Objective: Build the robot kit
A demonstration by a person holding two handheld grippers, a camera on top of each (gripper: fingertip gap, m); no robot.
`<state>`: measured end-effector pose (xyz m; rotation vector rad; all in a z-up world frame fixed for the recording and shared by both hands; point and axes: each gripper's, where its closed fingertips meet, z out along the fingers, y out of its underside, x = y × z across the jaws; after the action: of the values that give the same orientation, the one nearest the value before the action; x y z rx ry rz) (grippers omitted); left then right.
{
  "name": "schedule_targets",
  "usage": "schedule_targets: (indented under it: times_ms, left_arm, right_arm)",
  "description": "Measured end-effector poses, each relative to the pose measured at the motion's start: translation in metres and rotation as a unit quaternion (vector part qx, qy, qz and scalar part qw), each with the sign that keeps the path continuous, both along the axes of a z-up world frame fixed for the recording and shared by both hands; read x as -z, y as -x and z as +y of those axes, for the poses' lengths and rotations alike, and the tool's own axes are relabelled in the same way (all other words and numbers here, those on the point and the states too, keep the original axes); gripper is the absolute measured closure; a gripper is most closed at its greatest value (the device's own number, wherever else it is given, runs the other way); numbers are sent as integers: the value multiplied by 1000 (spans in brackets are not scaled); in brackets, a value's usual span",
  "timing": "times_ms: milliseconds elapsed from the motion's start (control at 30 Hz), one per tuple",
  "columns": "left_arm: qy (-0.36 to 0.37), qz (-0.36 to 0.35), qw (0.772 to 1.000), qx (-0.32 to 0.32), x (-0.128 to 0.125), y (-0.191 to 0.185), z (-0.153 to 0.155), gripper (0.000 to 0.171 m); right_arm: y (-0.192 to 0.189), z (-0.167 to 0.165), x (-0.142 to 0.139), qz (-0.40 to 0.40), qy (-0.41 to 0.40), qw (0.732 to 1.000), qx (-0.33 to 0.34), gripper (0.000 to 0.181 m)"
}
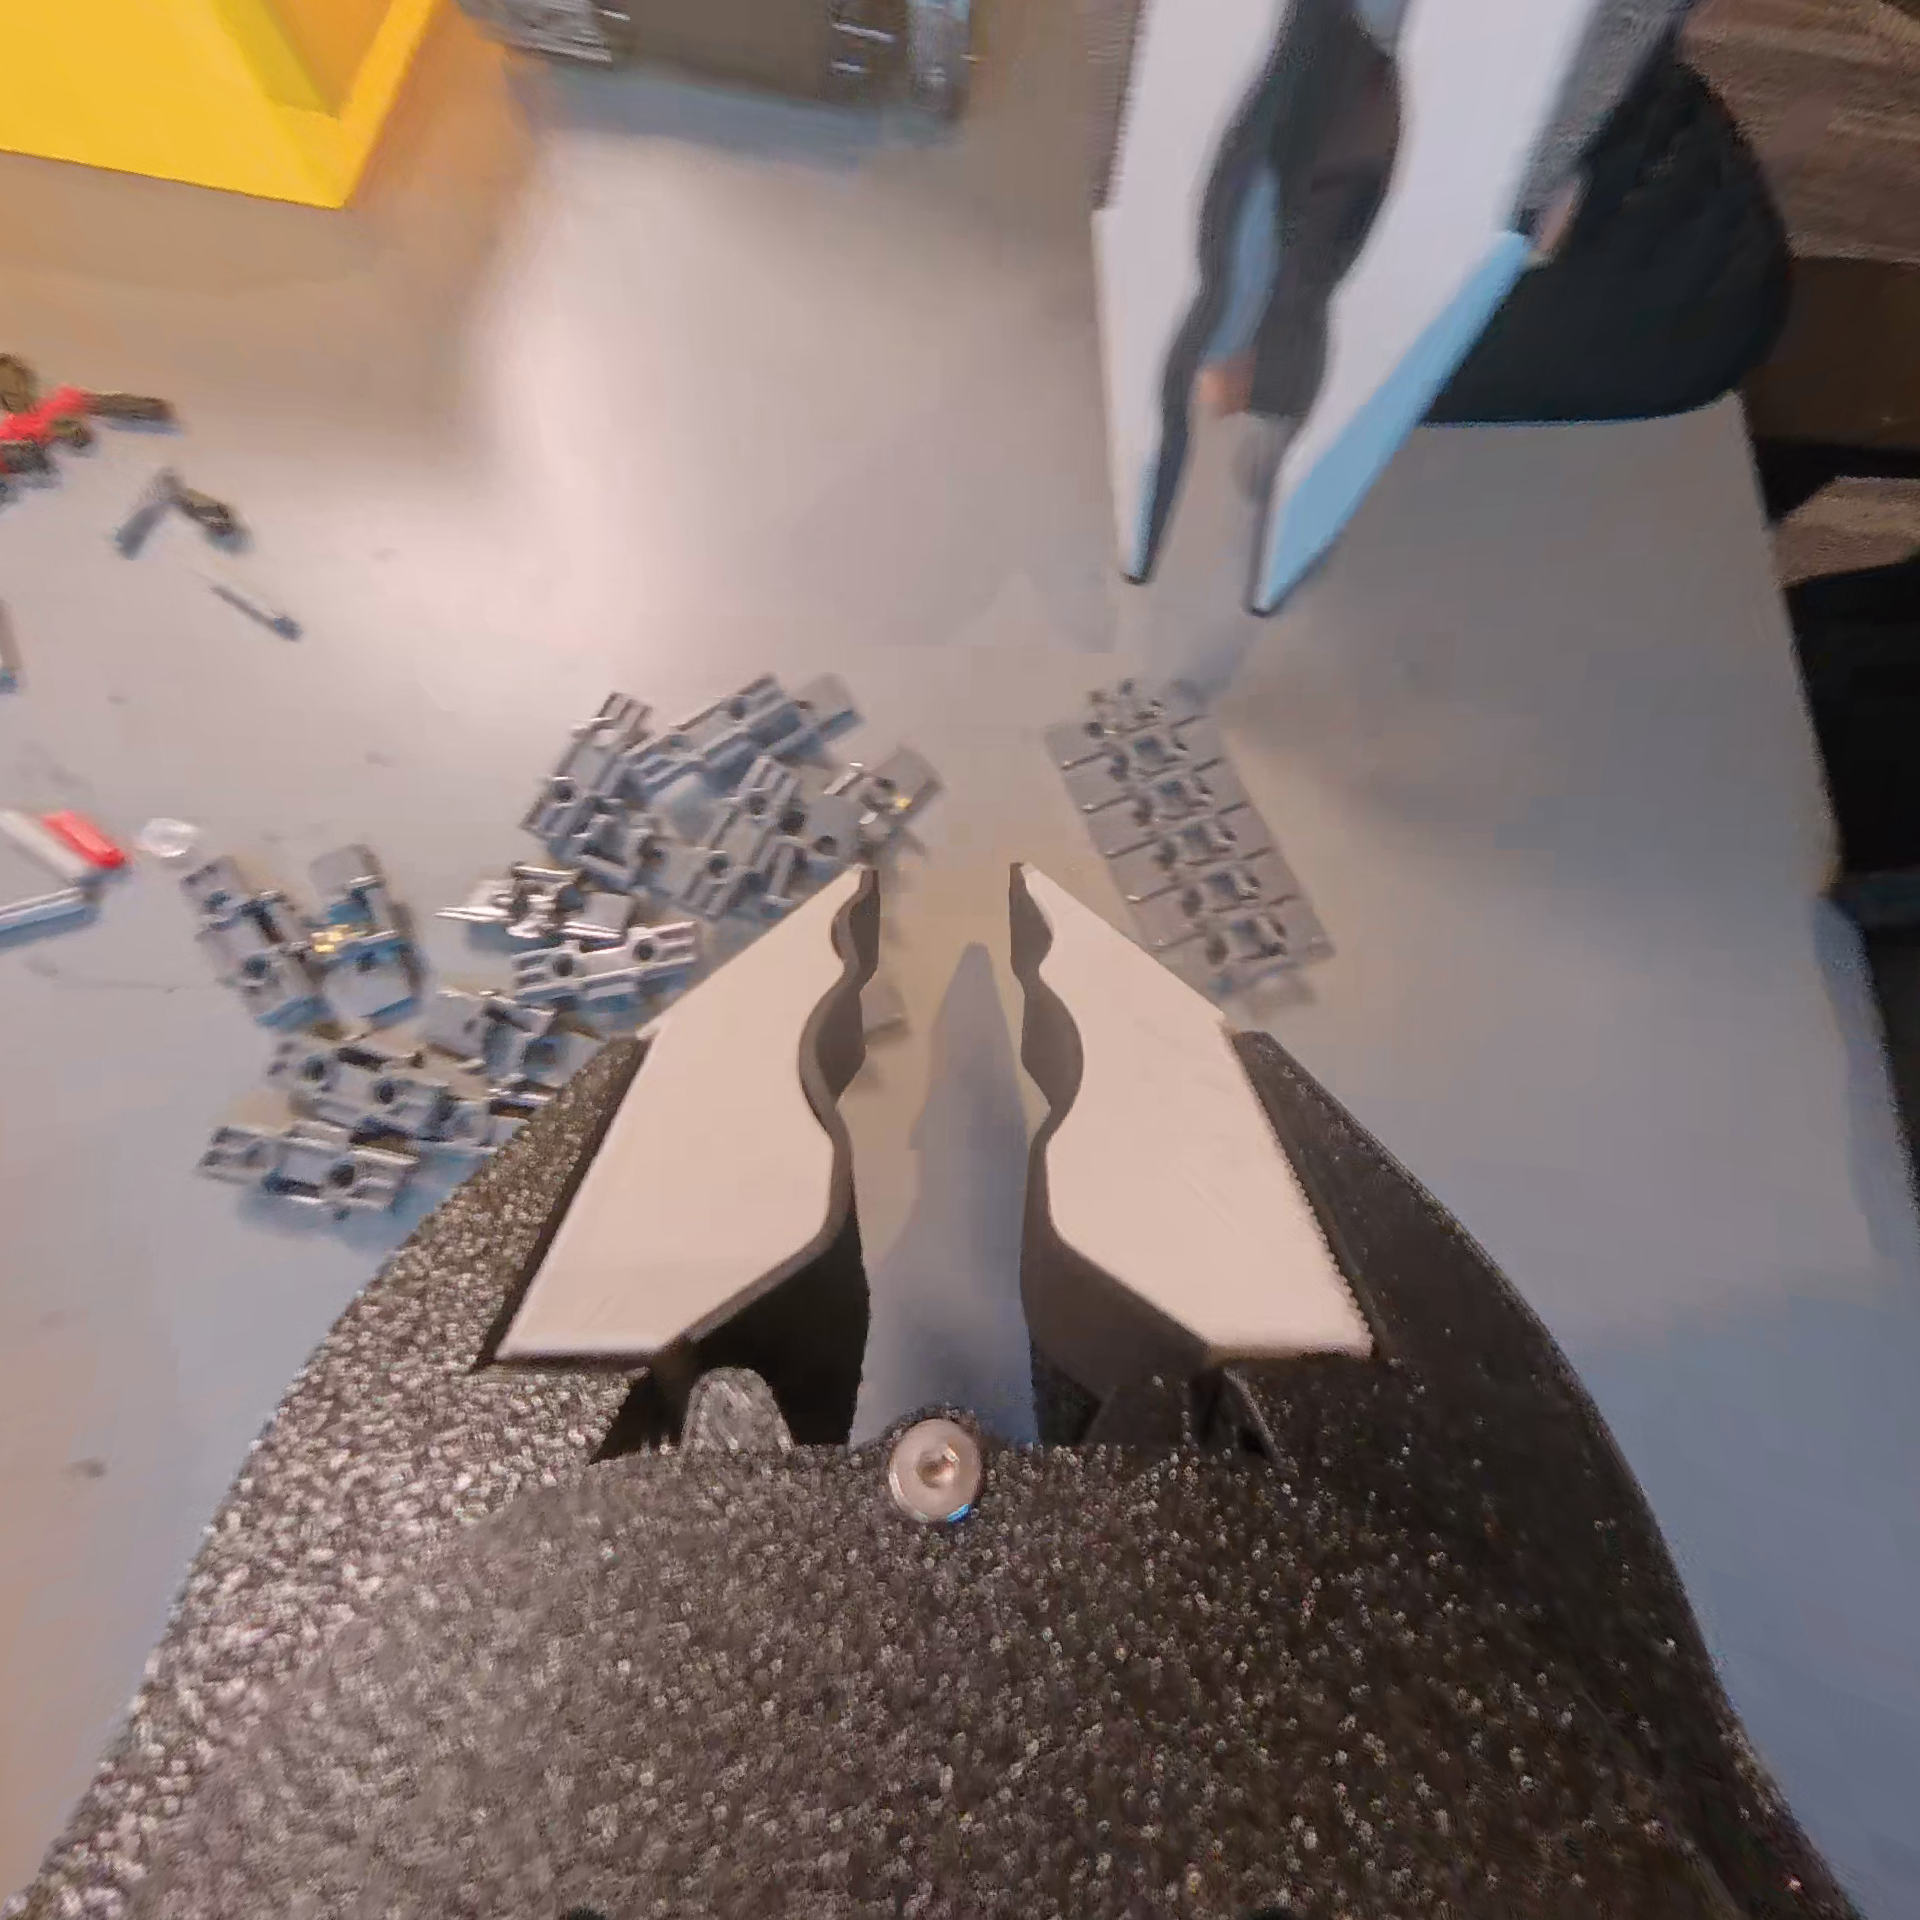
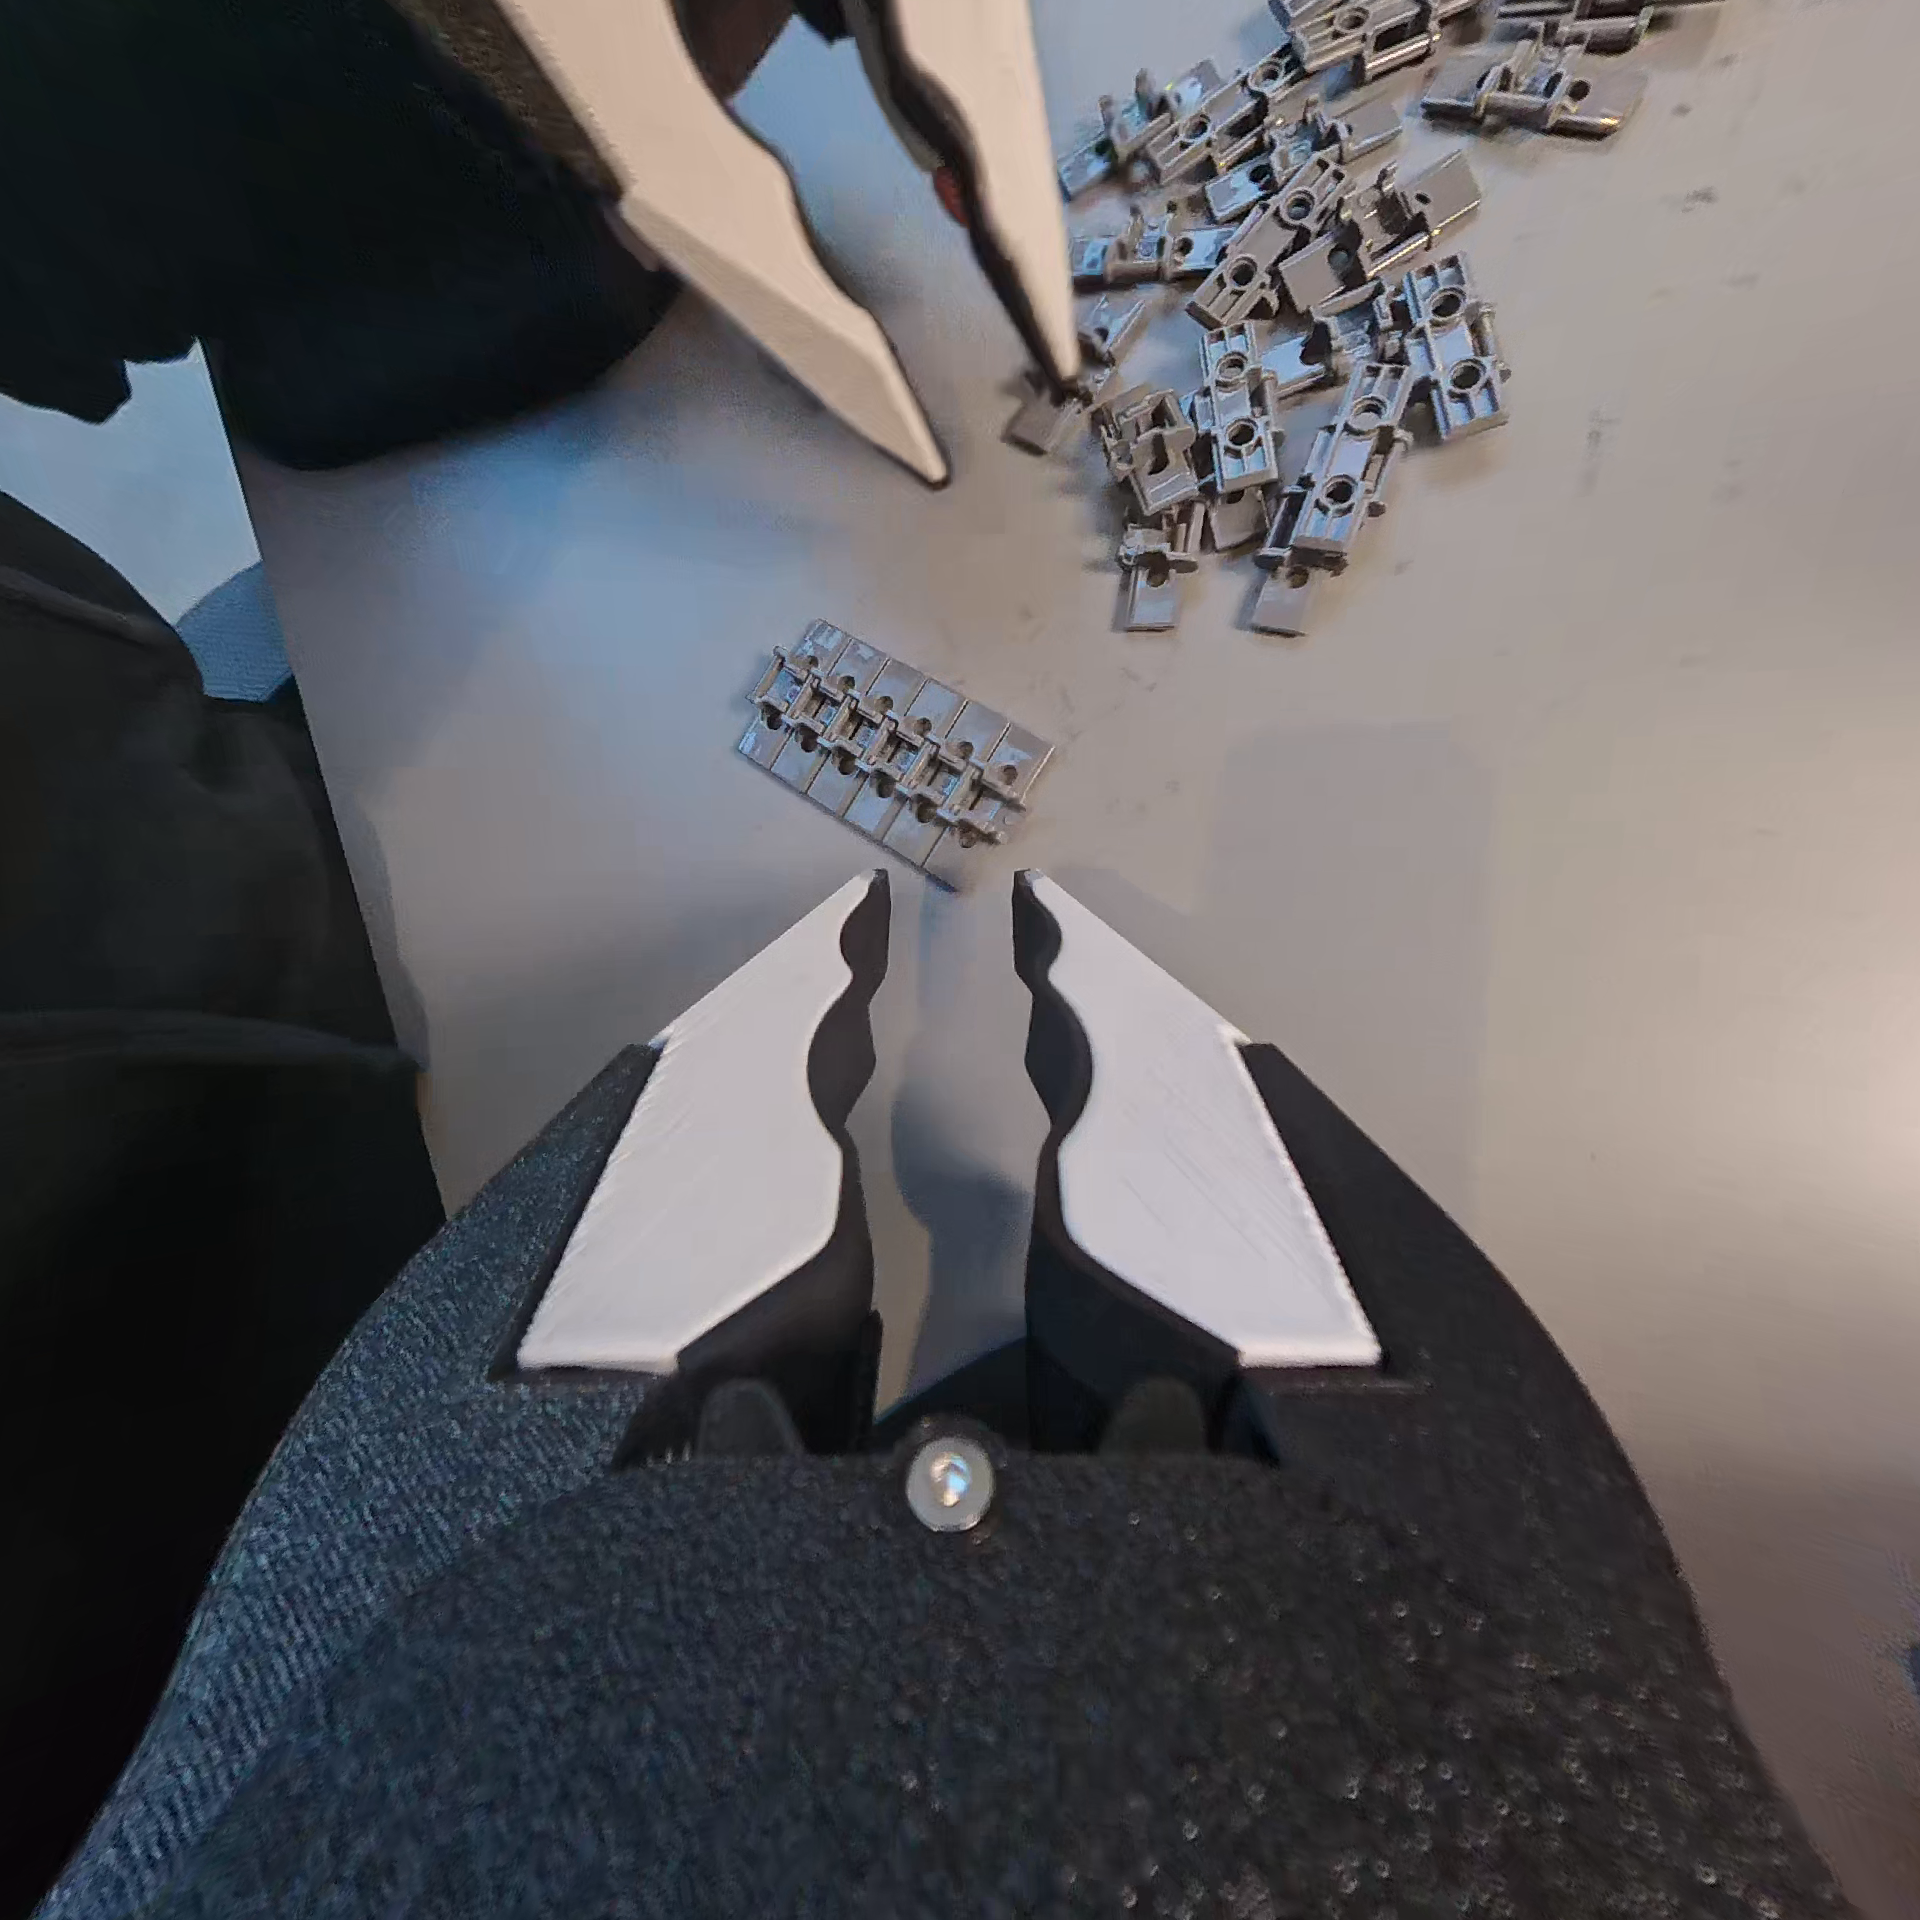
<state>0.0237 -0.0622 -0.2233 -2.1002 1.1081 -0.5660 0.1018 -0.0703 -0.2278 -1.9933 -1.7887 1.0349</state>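
Two empty grippers hovering over grey track links on a pale worktop (image 2: 1455, 935).

The left gripper (image 1: 943, 878), fingers parted and empty, is nearing the loose link pile (image 1: 582, 914); the right gripper (image 2: 951, 881), likewise parted and empty, is sitting just beside the joined strip (image 2: 894, 758) of six ridged, pin-hinged links.

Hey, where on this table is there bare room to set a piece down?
Bare table lies right of the joined strip of links and below the loose pile of grey links. A narrower patch lies between strip and pile. It is crowded at the pile, where the left gripper nearly touches a link.
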Motion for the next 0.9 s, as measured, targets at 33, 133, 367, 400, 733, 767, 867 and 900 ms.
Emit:
schedule_targets:
  times_ms: [33, 133, 367, 400, 733, 767, 867, 900]
  left_arm:
    - [-15, 11, 1000, -11, 3, 3, 8, 148]
    - [-37, 52, 998, -16, 14, 7, 18, 148]
    - [-83, 127, 988, -11, 25, 10, 26, 162]
    - [-87, 130, 988, -10, 25, 12, 25, 162]
    - [-221, -29, 975, 15, -52, -22, 6, 163]
    - [-242, -20, 970, 14, -55, -23, 5, 163]
    - [-294, 18, 956, 12, -57, -26, 4, 162]
    - [-311, 30, 950, 12, -58, -28, 4, 162]
  right_arm:
    - [0, -2, 0, 8, 2, 1000, 3, 157]
    - [0, -4, -3, 28, 12, 999, 11, 158]
    - [8, -3, -12, 62, 12, 998, 11, 160]
    - [11, -2, -14, 70, 11, 997, 12, 161]
    - [49, 8, -59, 224, -116, 967, 37, 161]
    - [50, 8, -61, 227, -114, 967, 36, 160]
    - [52, 4, -66, 232, -51, 970, 52, 155]
    - [52, 5, -67, 235, -29, 970, 62, 155]
